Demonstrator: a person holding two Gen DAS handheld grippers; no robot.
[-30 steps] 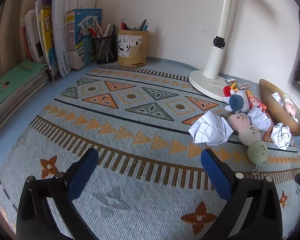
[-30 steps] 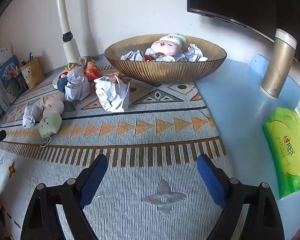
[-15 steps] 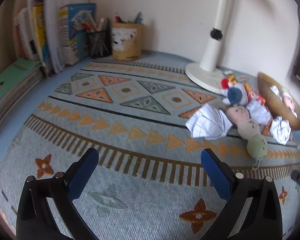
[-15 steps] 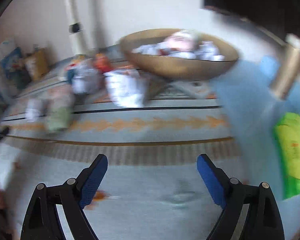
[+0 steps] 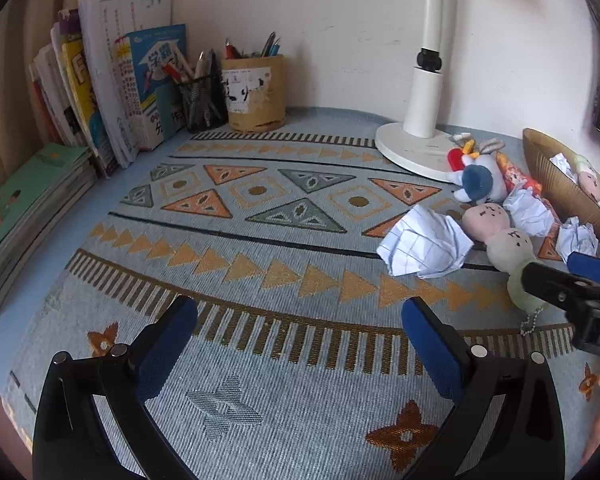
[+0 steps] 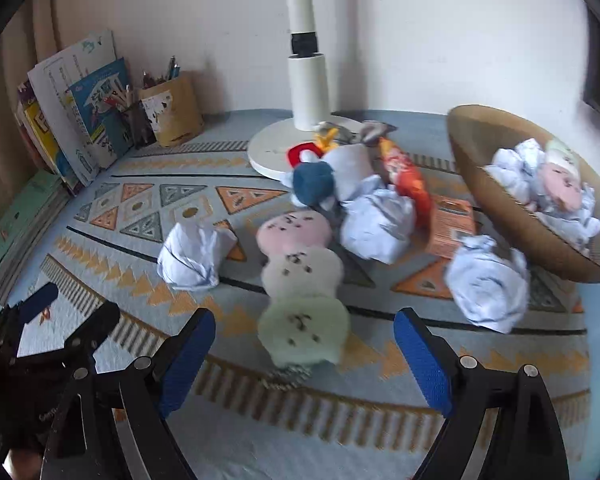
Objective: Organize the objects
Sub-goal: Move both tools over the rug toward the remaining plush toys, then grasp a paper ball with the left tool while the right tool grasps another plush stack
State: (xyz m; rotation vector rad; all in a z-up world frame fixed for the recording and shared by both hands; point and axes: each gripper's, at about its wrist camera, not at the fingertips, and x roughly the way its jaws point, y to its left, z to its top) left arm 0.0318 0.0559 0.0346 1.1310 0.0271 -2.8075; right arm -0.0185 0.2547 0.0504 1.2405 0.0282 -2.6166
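A: Step in hand? Looks like reaching for the next loose item. Right gripper point(image 6: 304, 354) spread wide, nothing between the jaws, aimed at the plush string point(image 6: 300, 280), green end nearest.

B: Left gripper point(image 5: 298, 340)?

A: Also wide and empty, hovering over bare mat point(image 5: 260, 400), well apart from the clutter.

B: Where's everything?

A: Plush string on the mat beside paper balls point(image 6: 194, 254), near the lamp base point(image 6: 272, 152). Bowl point(image 6: 500, 216) to the right, already holding paper and a plush.

B: Next move?

A: Probably lowering the right jaws around the green end, closing, then lifting toward the bowl. Soft, dangling thing with a chain; needs a firm squeeze.

B: Different from a second ago?

A: Right view swung from facing the bowl to facing the plush string; left view barely changed, though now showing the right gripper at its edge.
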